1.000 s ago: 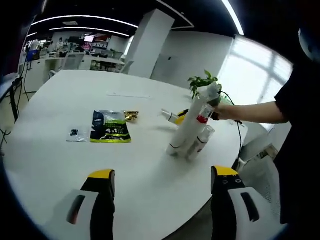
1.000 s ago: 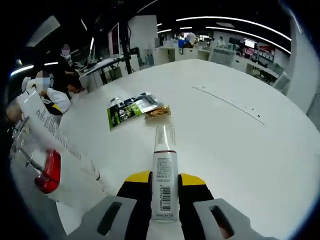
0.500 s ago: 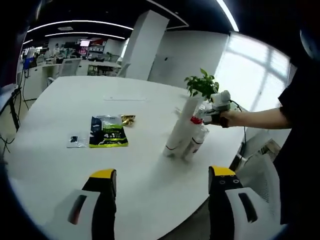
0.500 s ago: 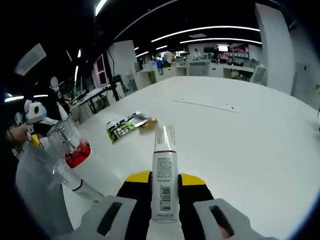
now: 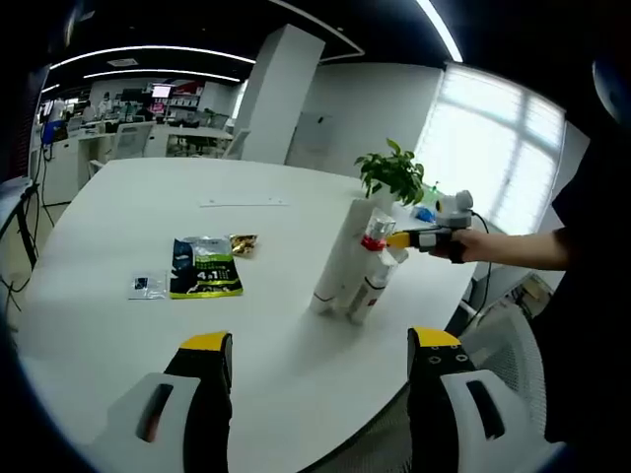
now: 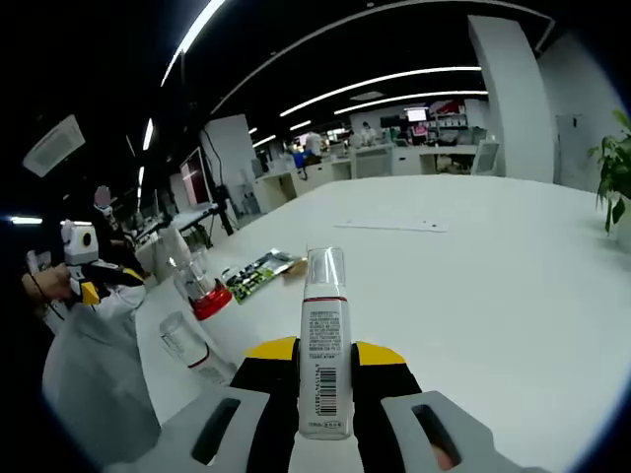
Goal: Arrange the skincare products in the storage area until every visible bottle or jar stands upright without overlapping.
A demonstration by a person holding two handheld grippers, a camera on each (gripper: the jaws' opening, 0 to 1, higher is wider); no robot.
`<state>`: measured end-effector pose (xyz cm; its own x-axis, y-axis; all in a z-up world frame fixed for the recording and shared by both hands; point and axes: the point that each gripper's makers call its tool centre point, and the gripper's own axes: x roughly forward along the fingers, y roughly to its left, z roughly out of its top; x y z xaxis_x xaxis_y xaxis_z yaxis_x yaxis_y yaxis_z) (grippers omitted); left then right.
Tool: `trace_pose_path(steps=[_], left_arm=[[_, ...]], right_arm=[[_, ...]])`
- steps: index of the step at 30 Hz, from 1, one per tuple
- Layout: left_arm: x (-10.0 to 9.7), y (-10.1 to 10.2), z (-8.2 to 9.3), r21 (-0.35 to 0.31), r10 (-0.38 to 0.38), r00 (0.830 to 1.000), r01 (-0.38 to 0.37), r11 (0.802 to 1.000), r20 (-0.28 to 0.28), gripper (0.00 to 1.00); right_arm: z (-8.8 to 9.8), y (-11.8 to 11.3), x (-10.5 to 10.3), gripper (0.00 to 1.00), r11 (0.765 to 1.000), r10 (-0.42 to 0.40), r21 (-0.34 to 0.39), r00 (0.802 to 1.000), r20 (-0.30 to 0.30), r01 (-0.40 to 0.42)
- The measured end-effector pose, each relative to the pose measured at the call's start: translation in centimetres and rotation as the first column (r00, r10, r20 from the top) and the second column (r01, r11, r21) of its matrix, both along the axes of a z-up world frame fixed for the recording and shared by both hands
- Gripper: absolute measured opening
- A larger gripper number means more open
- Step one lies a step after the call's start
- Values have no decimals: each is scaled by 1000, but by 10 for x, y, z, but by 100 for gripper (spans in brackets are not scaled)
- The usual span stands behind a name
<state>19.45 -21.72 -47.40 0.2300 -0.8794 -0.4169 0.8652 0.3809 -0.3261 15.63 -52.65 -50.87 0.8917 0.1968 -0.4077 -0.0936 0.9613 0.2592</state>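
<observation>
Right gripper (image 6: 324, 370) gripping spray bottle (image 6: 323, 345) between clenched jaws, bottle standing lengthwise along them, clear cap pointing away, above table (image 6: 473, 266). Left gripper (image 5: 315, 360) gaping wide, grasping nothing, hovering over near table edge. White tube (image 5: 338, 256) and red-capped bottle (image 5: 371, 276) standing together, touching, near right edge. Green packet (image 5: 202, 266) lying flat toward table middle, small sachet (image 5: 145, 286) just beside it. Potted plant (image 5: 392, 175) sitting at far right edge.
</observation>
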Motion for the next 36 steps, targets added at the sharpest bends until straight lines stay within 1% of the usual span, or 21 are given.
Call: trace_pose_path(steps=[2,4,7,11,13,15,17,18,20,21,23,24,27,31,32,34,35,36], left_arm=[[-2,-1,3,-10,-1,1000,1,1000,0,65],[-3,-2,5,-15,-2,1000,2,1000,1,65],[-6,-3,8,-20,-12,1000,12,1000,6,66],[-11,-6,13,-31,-24,1000,24,999,7,66],[-13,-7,14,-37,-32,999,32,999,7,66],[-14,-8,15,-41,-36,999,37,998,8,66],[-15,-8,16,-42,-41,999,41,998,10,65],[-15,-8,17,-44,-43,999,43,998,12,65],[-18,-10,20,-57,-48,999,49,997,11,65],[-19,-11,23,-67,-52,999,52,996,10,65],[-22,-13,28,-79,-60,998,61,995,11,65],[-24,-14,29,-84,-65,998,66,994,11,65],[-30,-17,35,-94,-88,996,89,992,16,64],[-37,-23,46,-126,-115,993,116,985,15,62],[-39,-26,53,-152,-121,993,121,981,9,61],[-42,-29,60,-170,-130,992,130,977,12,58],[-44,-31,63,-172,-135,991,136,976,17,57],[-48,-35,67,-176,-148,989,151,973,26,57]], right_arm=[[10,5,-8,9,999,-16,31,999,34,14],[16,8,-14,9,998,-18,56,998,57,15],[24,12,-26,9,997,-22,81,996,83,16],[34,18,-36,9,994,-21,111,993,116,8],[45,28,-39,9,990,-13,144,989,148,-8],[50,33,-41,9,988,-11,152,987,161,-14],[57,39,-43,9,985,-8,174,983,185,-25],[62,44,-44,9,979,-3,202,978,209,-40],[68,54,-47,9,973,10,223,972,235,-64],[74,63,-48,9,963,26,252,967,254,-92],[81,76,-51,9,951,45,281,959,281,-127],[85,87,-52,9,941,59,303,953,297,-152],[91,112,-54,9,917,96,339,940,327,-211],[94,148,-54,9,889,174,348,922,345,-298],[95,155,-54,9,879,194,353,917,349,-320],[96,170,-54,9,865,239,344,902,359,-366],[97,175,-54,9,860,247,346,899,361,-375],[99,183,-54,9,845,269,354,890,368,-402]])
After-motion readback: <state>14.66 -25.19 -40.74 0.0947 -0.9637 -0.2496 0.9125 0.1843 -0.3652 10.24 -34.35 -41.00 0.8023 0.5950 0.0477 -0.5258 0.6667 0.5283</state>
